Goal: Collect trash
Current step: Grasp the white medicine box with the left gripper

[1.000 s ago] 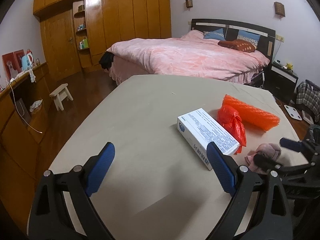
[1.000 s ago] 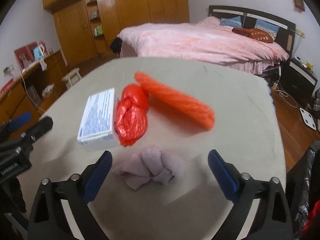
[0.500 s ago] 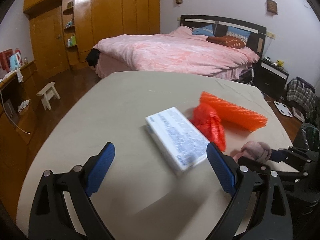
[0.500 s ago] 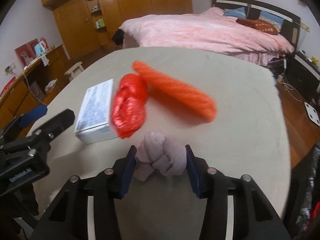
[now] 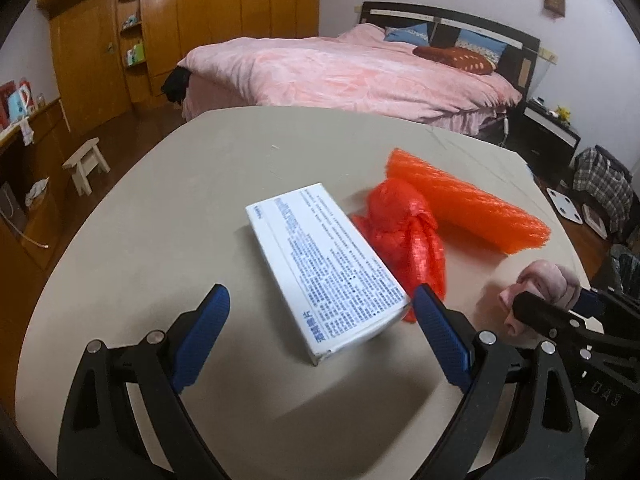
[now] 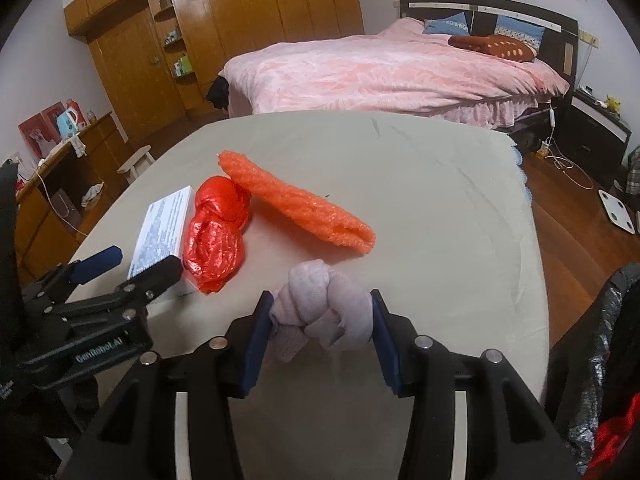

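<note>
On the beige table (image 5: 168, 208) lie a white printed box (image 5: 324, 268), a crumpled red plastic bag (image 5: 404, 236) and an orange bubble-wrap roll (image 5: 464, 204). My left gripper (image 5: 320, 336) is open, its fingers on either side of the box's near end. My right gripper (image 6: 320, 328) is shut on a knotted pale pink cloth wad (image 6: 320, 312), held just above the table; the wad also shows in the left wrist view (image 5: 540, 284). The box (image 6: 164, 228), the red bag (image 6: 216, 236) and the roll (image 6: 296, 204) lie beyond it to the left.
A black bag (image 6: 600, 360) with something red in it hangs off the table's right edge. A pink bed (image 5: 348, 72) stands behind the table, a wooden wardrobe (image 5: 200, 20) and a small stool (image 5: 86, 164) to the left. A white scale (image 6: 618, 210) lies on the floor.
My right gripper closed on the pink cloth wad and lifted it slightly. My left gripper moved right and forward until its fingers flank the white box.
</note>
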Tool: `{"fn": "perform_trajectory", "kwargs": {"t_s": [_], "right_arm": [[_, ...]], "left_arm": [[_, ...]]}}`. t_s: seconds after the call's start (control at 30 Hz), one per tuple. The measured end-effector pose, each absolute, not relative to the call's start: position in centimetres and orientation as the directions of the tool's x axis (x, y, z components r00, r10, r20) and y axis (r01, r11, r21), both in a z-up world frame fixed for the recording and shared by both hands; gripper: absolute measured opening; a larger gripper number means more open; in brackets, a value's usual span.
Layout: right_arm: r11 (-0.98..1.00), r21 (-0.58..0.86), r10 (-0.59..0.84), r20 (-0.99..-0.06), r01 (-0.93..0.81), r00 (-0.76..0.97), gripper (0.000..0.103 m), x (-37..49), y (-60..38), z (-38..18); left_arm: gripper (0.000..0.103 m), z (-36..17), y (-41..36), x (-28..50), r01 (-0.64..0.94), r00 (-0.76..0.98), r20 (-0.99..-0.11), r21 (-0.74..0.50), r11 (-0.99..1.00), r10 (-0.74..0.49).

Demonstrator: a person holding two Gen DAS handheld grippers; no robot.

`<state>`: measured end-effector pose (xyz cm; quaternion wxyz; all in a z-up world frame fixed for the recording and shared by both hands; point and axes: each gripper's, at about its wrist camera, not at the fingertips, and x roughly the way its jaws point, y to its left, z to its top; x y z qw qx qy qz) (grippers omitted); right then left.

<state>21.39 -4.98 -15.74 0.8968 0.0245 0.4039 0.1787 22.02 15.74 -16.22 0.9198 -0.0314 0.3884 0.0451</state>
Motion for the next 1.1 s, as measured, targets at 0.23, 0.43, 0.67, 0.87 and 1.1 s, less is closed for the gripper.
{"fn": "perform_trajectory", "kwargs": {"t_s": [0.23, 0.43, 0.67, 0.87, 1.1], "right_arm": [[0.934, 0.187, 0.343, -0.713, -0.305, 0.612, 0.047, 21.4, -5.0, -15.5], [0.937, 0.183, 0.335, -0.707, -0.297, 0.623, 0.047, 21.4, -5.2, -15.3], [0.943, 0.180, 0.323, -0.703, -0.281, 0.633, 0.047, 21.4, -5.8, -15.1], [0.940, 0.180, 0.329, -0.695, -0.289, 0.639, 0.047, 21.2, -5.8, -14.7], [0.936, 0.190, 0.346, -0.662, -0.297, 0.665, 0.048, 20.3, -6.5, -12.7]], "left_arm": [[0.090, -15.8, 18.5, 20.5, -0.178, 0.683, -0.717, 0.025, 0.984, 0.142], [0.090, -15.5, 19.1, 21.1, -0.160, 0.693, -0.712, 0.005, 0.987, 0.116], [0.090, -16.0, 19.3, 23.6, -0.130, 0.679, -0.730, -0.021, 0.991, 0.073], [0.057, -16.8, 19.0, 25.0, -0.095, 0.653, -0.757, -0.059, 0.994, 0.017], [0.055, -14.3, 18.0, 22.9, -0.091, 0.715, -0.699, -0.061, 0.994, 0.023]]}}
